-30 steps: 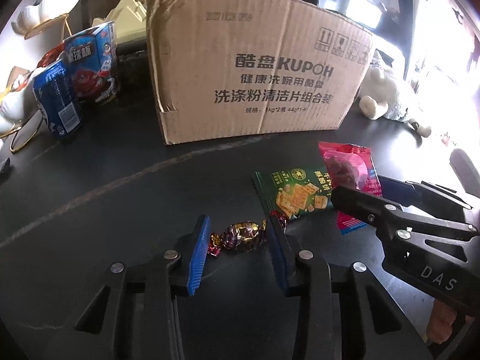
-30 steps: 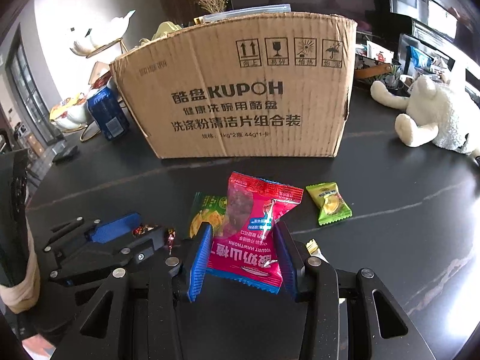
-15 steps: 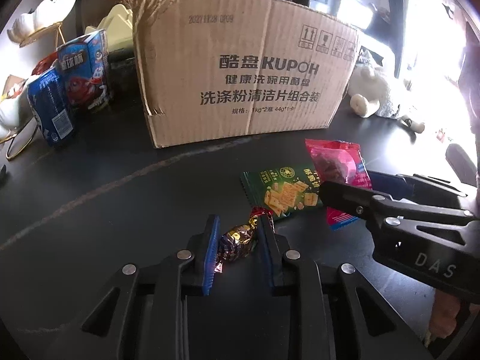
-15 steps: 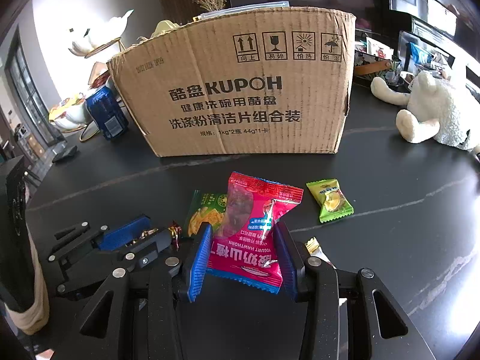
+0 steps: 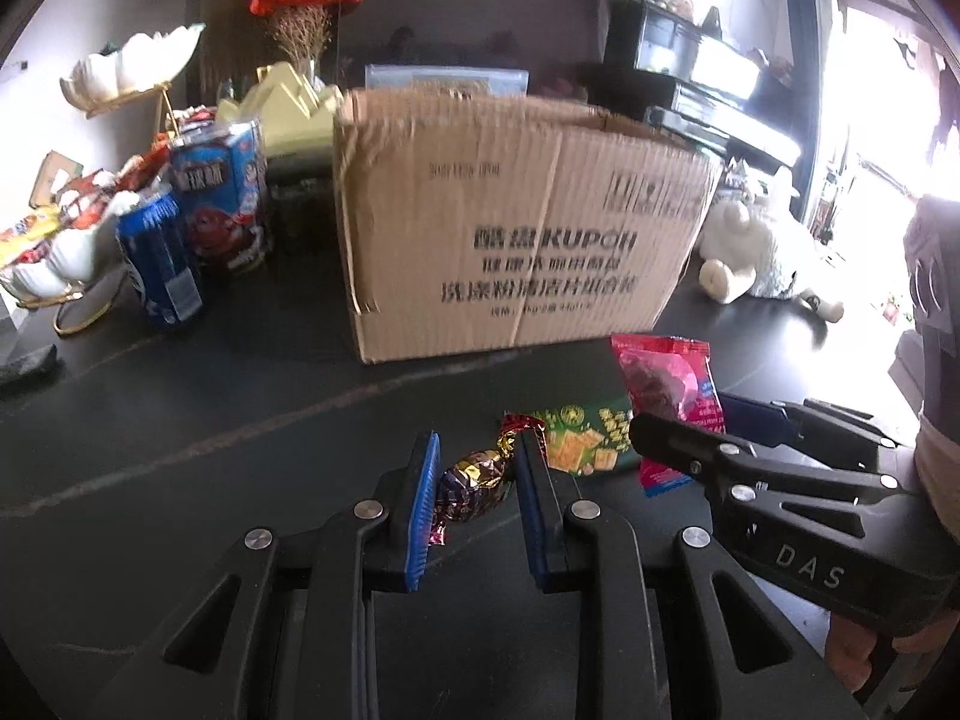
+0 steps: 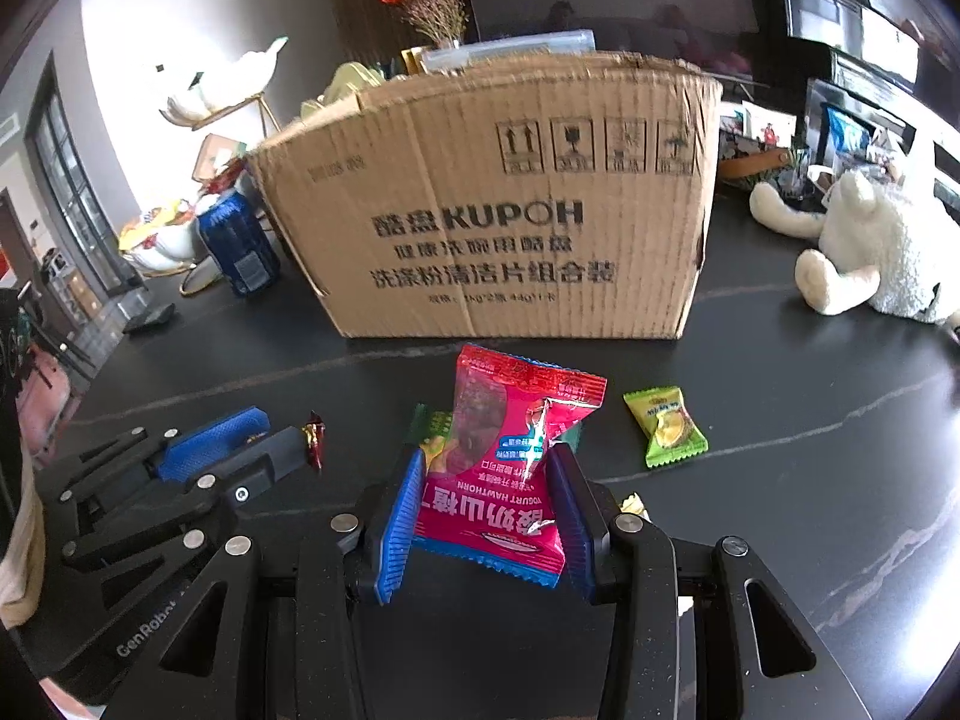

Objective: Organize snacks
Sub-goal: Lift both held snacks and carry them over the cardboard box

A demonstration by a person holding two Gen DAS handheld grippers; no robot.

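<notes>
My left gripper (image 5: 477,444) is shut on a brown-and-gold foil-wrapped candy (image 5: 471,483), held just above the dark table (image 5: 240,420). In the right wrist view the left gripper (image 6: 264,450) shows at the left, with the candy's red twist (image 6: 313,447) sticking out. My right gripper (image 6: 486,456) is shut on a pink hawthorn snack packet (image 6: 510,450), its lower half between the blue pads. A green cracker packet (image 5: 582,438) lies flat behind both grippers. The open cardboard box (image 6: 492,210) stands upright just beyond.
A small yellow-green candy packet (image 6: 663,426) lies right of the pink packet. A white plush toy (image 6: 870,252) sits at the right. Blue snack tins (image 5: 162,258) and a white bowl of snacks (image 5: 54,252) stand left of the box.
The left gripper's jaws closed on the foil candy and then rose with it off the table. The right gripper kept its hold on the pink packet and stayed put.
</notes>
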